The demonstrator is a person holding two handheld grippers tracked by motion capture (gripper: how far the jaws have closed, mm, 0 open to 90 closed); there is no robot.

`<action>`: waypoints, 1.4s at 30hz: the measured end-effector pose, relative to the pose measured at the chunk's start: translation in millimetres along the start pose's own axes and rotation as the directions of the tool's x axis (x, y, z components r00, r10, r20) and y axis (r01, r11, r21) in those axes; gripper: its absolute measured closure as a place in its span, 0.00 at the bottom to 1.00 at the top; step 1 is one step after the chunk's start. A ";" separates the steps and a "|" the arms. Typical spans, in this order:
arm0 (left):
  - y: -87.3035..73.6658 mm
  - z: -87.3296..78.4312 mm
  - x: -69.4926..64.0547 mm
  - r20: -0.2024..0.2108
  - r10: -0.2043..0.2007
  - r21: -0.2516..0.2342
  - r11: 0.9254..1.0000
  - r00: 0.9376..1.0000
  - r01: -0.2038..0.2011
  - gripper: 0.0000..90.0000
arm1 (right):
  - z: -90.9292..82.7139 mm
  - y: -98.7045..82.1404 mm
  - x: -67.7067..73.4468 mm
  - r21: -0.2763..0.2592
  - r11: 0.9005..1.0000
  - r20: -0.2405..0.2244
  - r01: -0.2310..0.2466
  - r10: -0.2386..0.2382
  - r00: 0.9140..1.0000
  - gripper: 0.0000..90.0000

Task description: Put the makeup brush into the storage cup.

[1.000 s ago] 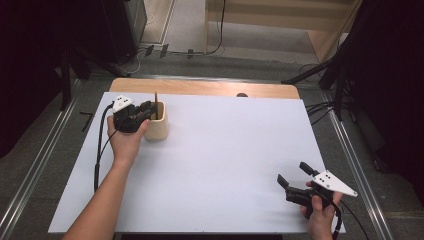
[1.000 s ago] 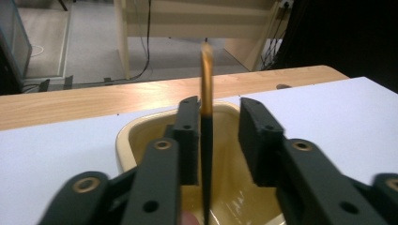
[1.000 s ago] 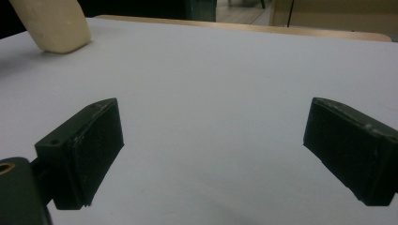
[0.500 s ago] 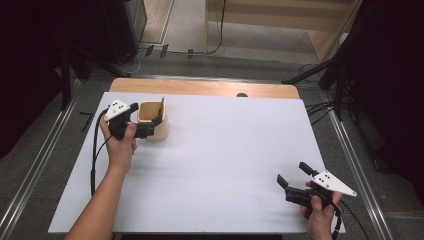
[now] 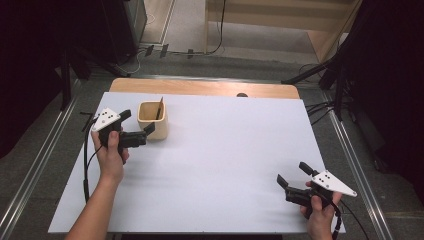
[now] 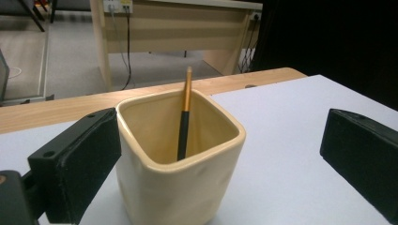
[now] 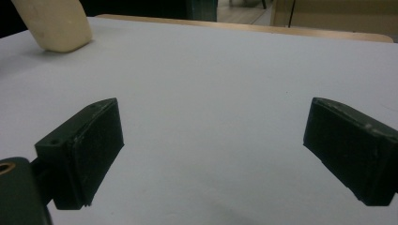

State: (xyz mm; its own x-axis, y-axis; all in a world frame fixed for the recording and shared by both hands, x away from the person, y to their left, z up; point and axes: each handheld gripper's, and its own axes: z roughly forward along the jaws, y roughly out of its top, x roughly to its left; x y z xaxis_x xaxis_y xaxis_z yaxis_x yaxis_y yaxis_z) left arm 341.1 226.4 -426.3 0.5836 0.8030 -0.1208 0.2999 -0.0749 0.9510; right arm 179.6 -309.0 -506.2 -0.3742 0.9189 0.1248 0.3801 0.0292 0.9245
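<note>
The cream cup (image 5: 152,120) stands upright on the white counter (image 5: 215,165) near its far left corner, and a thin black-and-gold brush (image 6: 184,112) leans inside it, handle tip poking above the rim. The left gripper (image 5: 136,131) sits just beside the cup on its near left side; its jaws have just been opening and now stand spread wide. In the left gripper view one pad lies close against the cup's left wall while the other is well off to the right, so nothing presses on the cup. The right gripper (image 5: 295,181) rests low near the counter's near right corner, jaws likewise spread with only bare counter between them, well apart from the cup (image 7: 54,23). The step in hand looks like letting go and backing off after setting the cup down. To do that well, the left hand should draw straight back along the line of its jaws, keeping them fully spread, so the near pad slides clear instead of dragging the wall and twisting or tipping the cup. A slight lift before pulling away would also keep the cable (image 5: 86,165) from snagging the counter's edge. The leaning brush makes the cup a little top-heavy on one side, so any nudge should be avoided.
</note>
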 end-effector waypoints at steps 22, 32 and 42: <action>-24.4 -48.3 -1.8 -0.026 0.004 -0.006 1.000 1.000 -0.005 0.00 | 1.0 -0.6 0.7 0.001 1.000 -0.001 0.000 0.000 1.000 0.06; -47.6 -66.1 -1.5 -0.037 -0.004 0.019 1.000 0.999 0.005 0.00 | 1.1 -0.5 3.1 0.001 1.000 -0.005 0.006 -0.006 1.000 0.06; -64.9 -81.3 -0.9 -0.046 -0.013 0.011 1.000 0.999 0.013 0.00 | 1.3 -1.7 0.8 0.006 1.000 0.005 -0.004 0.004 1.000 0.06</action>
State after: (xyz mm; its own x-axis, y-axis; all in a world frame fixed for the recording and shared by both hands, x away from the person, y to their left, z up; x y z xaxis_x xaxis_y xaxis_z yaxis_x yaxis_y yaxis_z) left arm 259.7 278.6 -464.7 0.5441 0.8305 -0.1196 0.3157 -0.0705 0.9462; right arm 179.7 -307.8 -508.1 -0.3689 0.9208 0.1266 0.3867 0.0282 0.9218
